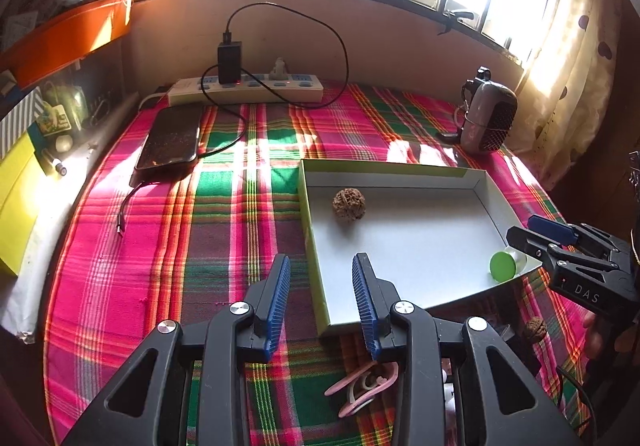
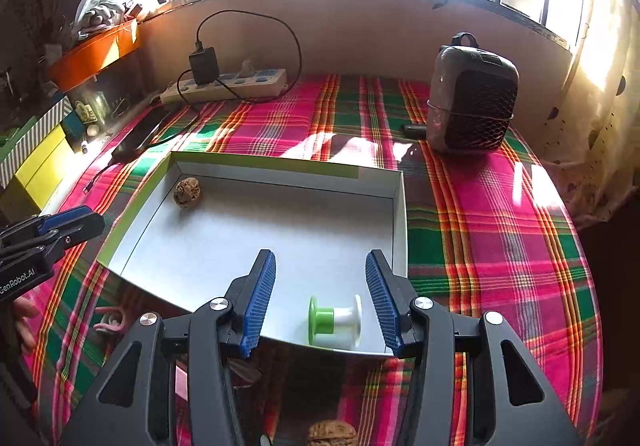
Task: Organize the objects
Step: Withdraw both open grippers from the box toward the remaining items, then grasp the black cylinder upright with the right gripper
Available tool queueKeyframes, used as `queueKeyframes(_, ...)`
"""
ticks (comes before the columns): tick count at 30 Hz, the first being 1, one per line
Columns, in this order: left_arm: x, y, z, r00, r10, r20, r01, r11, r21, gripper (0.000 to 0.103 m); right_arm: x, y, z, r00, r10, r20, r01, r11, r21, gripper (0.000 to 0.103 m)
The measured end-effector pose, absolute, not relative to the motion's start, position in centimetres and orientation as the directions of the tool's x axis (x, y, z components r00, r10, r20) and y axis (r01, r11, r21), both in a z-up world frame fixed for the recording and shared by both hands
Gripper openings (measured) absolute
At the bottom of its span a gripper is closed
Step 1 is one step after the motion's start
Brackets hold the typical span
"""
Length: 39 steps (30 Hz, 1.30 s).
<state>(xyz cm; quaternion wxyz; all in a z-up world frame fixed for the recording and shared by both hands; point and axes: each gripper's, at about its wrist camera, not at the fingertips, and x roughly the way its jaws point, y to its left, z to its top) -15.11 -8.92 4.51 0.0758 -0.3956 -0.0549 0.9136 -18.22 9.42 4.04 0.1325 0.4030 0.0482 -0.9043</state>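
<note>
Both your hand-held grippers, left point(image 1: 322, 296) and right point(image 2: 320, 300), hang open and empty over the tray point(image 2: 400, 214), where walnut point(image 2: 187, 192) and spool point(image 2: 335, 321) sit corralled.

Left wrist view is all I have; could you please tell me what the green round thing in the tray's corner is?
Observer: It is a white plastic spool with a green flange, lying on its side in the white, green-edged cardboard tray.
Operator: Thank you. Is the right gripper holding it?
Observer: No. The right gripper is open, and its blue pads stand clear on either side of the spool.
</note>
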Motion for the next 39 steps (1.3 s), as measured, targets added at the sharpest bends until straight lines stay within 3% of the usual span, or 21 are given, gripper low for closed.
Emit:
queueKeyframes(19,-10.4,-8.9,2.0,-0.636,0.225,-0.738,-0.15,-0.974,-0.168,0.031,-10.1,9.6,3.0,-0.61,-0.336,-0.717,0.427,-0.902,0.06,0.048)
queueKeyframes(39,-9.1,-7.8,1.1,-0.612,0.248,-0.751,-0.207,-0.967,-0.151,0.034,-9.0,8.0,0.3,-0.551,-0.334,-0.765,0.484,-0.874,0.033,0.048)
